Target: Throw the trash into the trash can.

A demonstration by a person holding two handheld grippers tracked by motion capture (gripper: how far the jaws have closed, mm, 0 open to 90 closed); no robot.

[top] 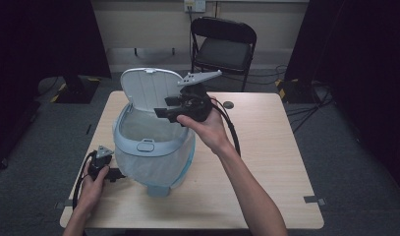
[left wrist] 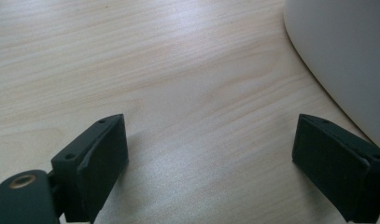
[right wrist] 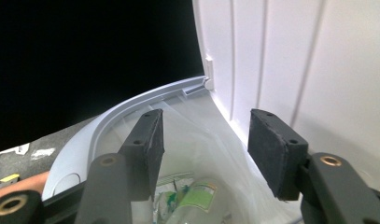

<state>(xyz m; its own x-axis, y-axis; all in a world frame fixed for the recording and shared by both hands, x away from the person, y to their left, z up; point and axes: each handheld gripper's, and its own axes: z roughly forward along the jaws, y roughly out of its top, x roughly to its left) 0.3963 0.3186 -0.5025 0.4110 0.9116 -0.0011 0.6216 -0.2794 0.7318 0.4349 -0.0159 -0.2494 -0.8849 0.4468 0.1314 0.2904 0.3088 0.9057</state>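
Right gripper [top: 163, 112] (empty, parted) hovers over bin [top: 153, 147], apparently beside lid [top: 147, 88].

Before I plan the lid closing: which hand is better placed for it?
Probably the right: its tool hangs open beside the raised lid over the bin. The left tool sits low on the table.

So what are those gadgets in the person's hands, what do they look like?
Each hand carries a black gripper: the left gripper and the right gripper. Both end in two blocky black jaws with flat, matt pads, small screw holes and brass-coloured pivots. A grey three-cornered plate sits on top, and a black cable trails off. The forearms are bare, with no sleeves.
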